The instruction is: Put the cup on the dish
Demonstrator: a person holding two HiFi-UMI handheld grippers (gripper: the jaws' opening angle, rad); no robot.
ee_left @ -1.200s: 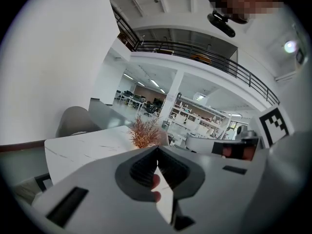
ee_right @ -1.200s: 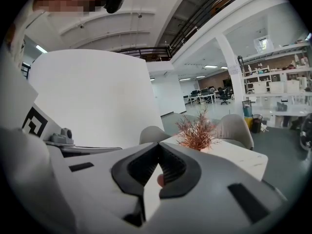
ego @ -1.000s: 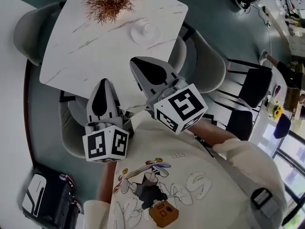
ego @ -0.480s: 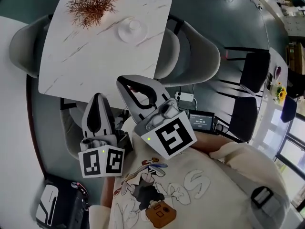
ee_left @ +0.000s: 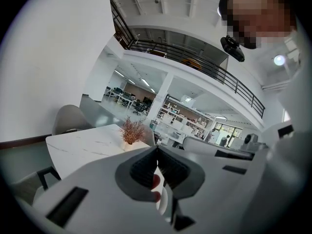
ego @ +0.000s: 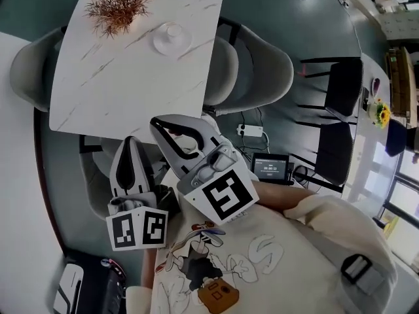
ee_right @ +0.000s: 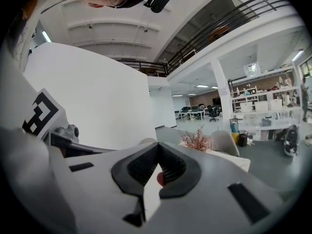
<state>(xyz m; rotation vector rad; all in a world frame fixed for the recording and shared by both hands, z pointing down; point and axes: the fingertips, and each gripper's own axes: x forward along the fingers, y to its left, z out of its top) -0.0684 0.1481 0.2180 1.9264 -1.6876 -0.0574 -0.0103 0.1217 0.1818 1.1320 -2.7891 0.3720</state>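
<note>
The cup (ego: 174, 31) is sitting on the dish (ego: 160, 44) near the far edge of the table (ego: 131, 77), beside the plant (ego: 120, 2), so the task is looking done. The left gripper (ego: 132, 142) and right gripper (ego: 157, 124) are hanging well short of the table, near the person's chest. Both are showing jaws pressed together on nothing, probably because nothing is needing a grip.
</note>
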